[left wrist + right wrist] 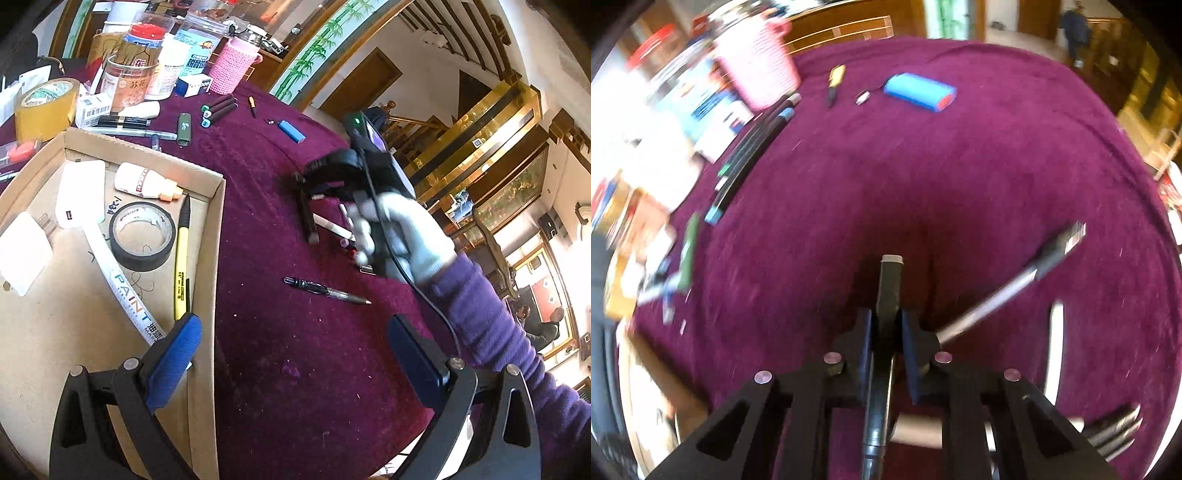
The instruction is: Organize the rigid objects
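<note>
Right hand-held gripper (886, 332) clamped on a dark marker (891, 284), long axis running straight ahead between the pads, just above the bench (960, 177). Cardboard tray (218, 229) lies left, nearer the left hand-held gripper (291, 354), which stands apart, empty.

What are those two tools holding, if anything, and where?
The right tool pinches a dark marker around its middle, its pale-tipped end sticking out ahead. The left tool is open and empty.
</note>
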Tool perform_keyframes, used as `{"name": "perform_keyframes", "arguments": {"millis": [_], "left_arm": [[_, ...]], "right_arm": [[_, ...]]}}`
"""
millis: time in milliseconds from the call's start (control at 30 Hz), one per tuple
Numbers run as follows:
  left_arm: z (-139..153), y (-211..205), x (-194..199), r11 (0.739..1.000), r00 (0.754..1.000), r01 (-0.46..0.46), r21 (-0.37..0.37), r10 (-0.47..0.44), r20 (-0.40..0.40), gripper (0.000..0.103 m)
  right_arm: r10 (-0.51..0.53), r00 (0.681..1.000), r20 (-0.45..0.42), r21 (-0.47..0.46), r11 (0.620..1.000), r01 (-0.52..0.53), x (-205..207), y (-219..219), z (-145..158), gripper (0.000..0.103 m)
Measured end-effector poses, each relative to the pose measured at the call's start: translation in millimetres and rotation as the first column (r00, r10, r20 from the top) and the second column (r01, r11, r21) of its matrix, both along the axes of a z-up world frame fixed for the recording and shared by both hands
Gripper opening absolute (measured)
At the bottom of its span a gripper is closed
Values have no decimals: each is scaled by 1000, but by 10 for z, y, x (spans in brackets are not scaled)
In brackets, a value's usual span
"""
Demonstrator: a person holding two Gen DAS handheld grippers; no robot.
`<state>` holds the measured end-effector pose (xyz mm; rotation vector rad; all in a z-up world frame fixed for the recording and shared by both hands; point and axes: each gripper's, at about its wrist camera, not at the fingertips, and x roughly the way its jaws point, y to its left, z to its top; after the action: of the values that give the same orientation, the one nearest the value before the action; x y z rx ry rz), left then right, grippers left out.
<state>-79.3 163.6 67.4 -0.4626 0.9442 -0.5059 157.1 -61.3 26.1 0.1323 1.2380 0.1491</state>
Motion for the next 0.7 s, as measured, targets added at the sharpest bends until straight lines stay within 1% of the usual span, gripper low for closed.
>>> {"name": "perform_keyframes", "arguments": {"millis": [67, 133, 167, 233, 267, 300, 333, 400, 433, 467, 533, 567, 633, 667, 700], "left_arm": [[33, -19, -52, 1000, 1000, 2, 7, -2, 12, 100], [40, -47, -86, 1000, 1000, 5, 9, -5, 10, 100], [38, -65, -106, 1000, 1000, 4, 11, -4, 7, 100], [31, -109, -137, 1000, 1000, -2, 22, 2, 0, 100], [31, -139, -157, 1000, 1000, -5, 30, 5, -4, 100], [32, -171, -179, 999, 1000, -6, 38, 6, -5, 100], [36, -198, -197, 999, 1000, -8, 46, 8, -5, 100], [43, -277, -239, 997, 1000, -10, 72, 10, -3, 100], [39, -327, -252, 996, 1000, -9, 87, 10, -6, 100], [32, -373, -260, 995, 1000, -8, 100, 10, -11, 100], [23, -509, -261, 989, 1000, -6, 144, 9, -17, 100], [21, -607, -247, 984, 1000, -2, 177, 4, -11, 100], [7, -749, -203, 974, 1000, -2, 228, 1, 2, 98], [-3, -834, -148, 966, 1000, -6, 258, 4, 7, 94], [-15, -894, -93, 959, 1000, -7, 282, 5, 9, 83]], "right_arm": [[42, 998, -36, 61, 997, -39, -248, 4, 5, 16], [99, 994, -53, 87, 992, -94, -573, 48, 22, 16], [133, 988, -74, 115, 986, -124, -779, 60, 8, 16], [181, 979, -94, 148, 975, -166, -1010, 69, 11, 16], [194, 976, -100, 208, 963, -170, -1118, 35, 25, 17], [190, 979, -76, 278, 947, -162, -1222, -46, 83, 17], [185, 982, -42, 302, 939, -163, -1285, -112, 154, 17], [143, 984, 109, 274, 947, -168, -1404, -320, 394, 18], [112, 977, 182, 247, 956, -156, -1455, -427, 487, 24], [56, 959, 277, 212, 970, -118, -1535, -600, 588, 37], [-32, 927, 375, 201, 978, -47, -1631, -857, 648, 52], [-78, 906, 415, 221, 975, -18, -1685, -1026, 637, 52], [-128, 894, 429, 252, 967, 18, -1687, -1237, 553, 52], [-160, 888, 430, 263, 964, 47, -1714, -1346, 501, 52], [-190, 879, 437, 274, 959, 71, -1741, -1438, 437, 52]]}}
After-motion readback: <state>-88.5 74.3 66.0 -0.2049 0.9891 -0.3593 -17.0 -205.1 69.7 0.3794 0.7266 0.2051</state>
